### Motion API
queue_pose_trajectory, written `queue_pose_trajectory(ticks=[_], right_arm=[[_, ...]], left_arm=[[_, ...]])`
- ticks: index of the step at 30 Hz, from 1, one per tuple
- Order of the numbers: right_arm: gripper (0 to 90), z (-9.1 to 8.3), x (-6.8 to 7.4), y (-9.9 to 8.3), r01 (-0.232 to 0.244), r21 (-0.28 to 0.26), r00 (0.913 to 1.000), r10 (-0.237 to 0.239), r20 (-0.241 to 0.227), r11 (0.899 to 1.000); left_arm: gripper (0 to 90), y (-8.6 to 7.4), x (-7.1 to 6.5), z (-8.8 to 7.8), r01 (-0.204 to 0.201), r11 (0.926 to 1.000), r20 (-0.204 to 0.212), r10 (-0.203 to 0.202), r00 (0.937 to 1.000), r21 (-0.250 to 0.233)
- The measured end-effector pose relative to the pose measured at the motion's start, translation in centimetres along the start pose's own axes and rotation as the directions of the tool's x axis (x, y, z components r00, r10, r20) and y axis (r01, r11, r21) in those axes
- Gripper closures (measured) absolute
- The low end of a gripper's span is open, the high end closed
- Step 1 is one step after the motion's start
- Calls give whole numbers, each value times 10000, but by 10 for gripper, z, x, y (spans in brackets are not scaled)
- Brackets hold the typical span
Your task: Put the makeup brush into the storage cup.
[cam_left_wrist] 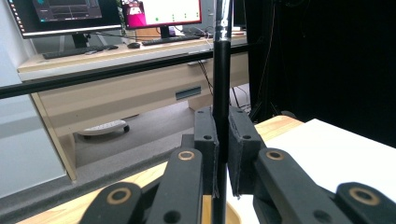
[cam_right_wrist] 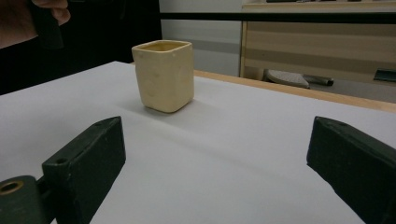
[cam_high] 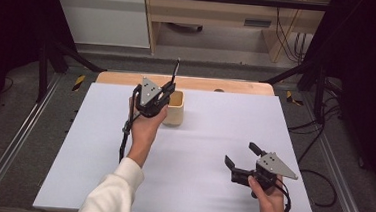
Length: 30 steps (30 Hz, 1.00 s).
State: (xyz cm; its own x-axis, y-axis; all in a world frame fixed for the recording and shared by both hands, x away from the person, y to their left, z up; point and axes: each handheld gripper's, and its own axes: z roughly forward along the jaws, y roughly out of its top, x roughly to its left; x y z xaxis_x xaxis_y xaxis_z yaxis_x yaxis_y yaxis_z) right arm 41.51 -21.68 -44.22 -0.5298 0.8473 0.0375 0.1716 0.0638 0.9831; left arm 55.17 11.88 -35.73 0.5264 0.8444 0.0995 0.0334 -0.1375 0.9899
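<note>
White tabletop (cam_high: 195, 186): left gripper (cam_left_wrist: 223, 154), jaws clenched on an upright black rod (cam_left_wrist: 222, 93), hovers over the cream square cup (cam_high: 175, 108); right gripper (cam_high: 242, 157) rests released. Tilting the rod could tip the cup.

In the left gripper view the black rod (cam_left_wrist: 221, 93) runs off the top edge, so its upper end is cut off; its lower end passes behind the jaws and cannot be seen; in the high view the left gripper (cam_high: 162, 95) covers part of the cream cup (cam_high: 175, 110); in the right gripper view the left hand (cam_right_wrist: 28, 18) is cut off by the top-left corner; the cup's inside is hidden there.
</note>
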Motion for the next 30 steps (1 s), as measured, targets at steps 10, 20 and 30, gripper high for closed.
queue_pose_trajectory(ticks=[10,20,30], right_arm=[[49,1,1,-1,-4,28,10000,4,-34,10000],[49,2,1,-1,22,75,10000,-21,-71,10000],[49,2,2,-2,11,113,9999,-10,-107,9999]], left_arm=[[836,-8,2,3,142,9999,43,-142,9999,-13],[835,-13,5,5,241,9997,-75,-241,9997,2],[835,-16,7,7,318,9995,-228,-318,9992,-1]])
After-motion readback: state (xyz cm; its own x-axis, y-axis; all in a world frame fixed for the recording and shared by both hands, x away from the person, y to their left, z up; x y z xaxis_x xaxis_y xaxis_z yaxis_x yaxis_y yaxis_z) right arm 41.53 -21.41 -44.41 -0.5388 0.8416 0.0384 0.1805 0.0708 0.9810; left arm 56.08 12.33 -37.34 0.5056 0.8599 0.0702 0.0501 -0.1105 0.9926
